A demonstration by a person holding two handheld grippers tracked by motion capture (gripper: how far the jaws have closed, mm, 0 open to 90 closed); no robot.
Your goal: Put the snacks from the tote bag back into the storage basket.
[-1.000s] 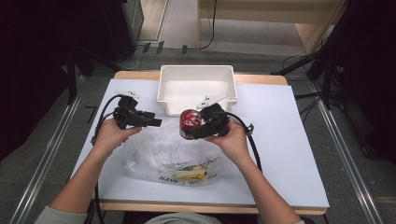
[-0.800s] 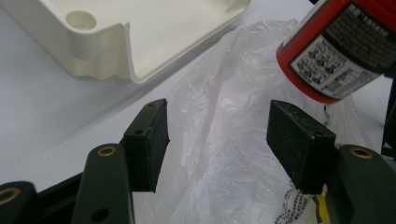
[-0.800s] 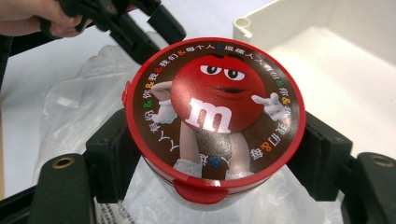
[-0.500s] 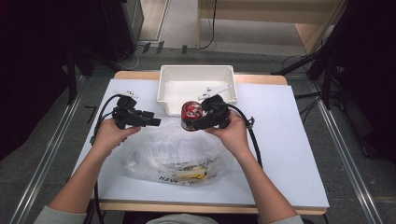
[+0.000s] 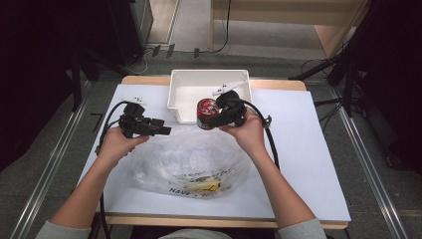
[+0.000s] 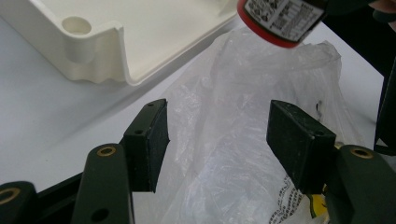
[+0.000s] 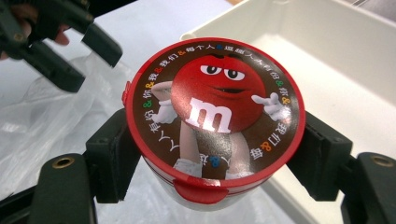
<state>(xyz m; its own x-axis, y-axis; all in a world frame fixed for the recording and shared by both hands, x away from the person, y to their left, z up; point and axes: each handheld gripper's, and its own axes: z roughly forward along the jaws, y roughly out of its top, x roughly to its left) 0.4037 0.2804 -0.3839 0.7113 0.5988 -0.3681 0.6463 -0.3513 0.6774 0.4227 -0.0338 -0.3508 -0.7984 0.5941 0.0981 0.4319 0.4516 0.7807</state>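
Observation:
My right gripper [image 5: 209, 121] [image 7: 215, 156] is shut on a red candy tub [image 5: 205, 112] [image 7: 215, 114] with a cartoon lid, held in the air over the near rim of the white bin [image 5: 181, 99] [image 7: 355, 51]. The tub's underside [image 6: 280, 18] hangs at the top of the left gripper view. My left gripper [image 5: 164, 131] [image 6: 219, 140] stands open at the left, just above the clear plastic bag [image 5: 191, 162] [image 6: 243, 93], with nothing between its pads. In the right gripper view the left gripper [image 7: 74, 51] is at the top left.
The white bin [image 6: 107, 51] sits at the table's far middle with a small white piece [image 5: 230, 85] on its back rim. The bag holds something yellow [image 5: 206, 184] and lies on the white table [image 5: 308, 164]. Cables trail from both grippers.
My right gripper has carried the candy tub up and away from the bag toward the white bin. The left gripper has hardly moved.

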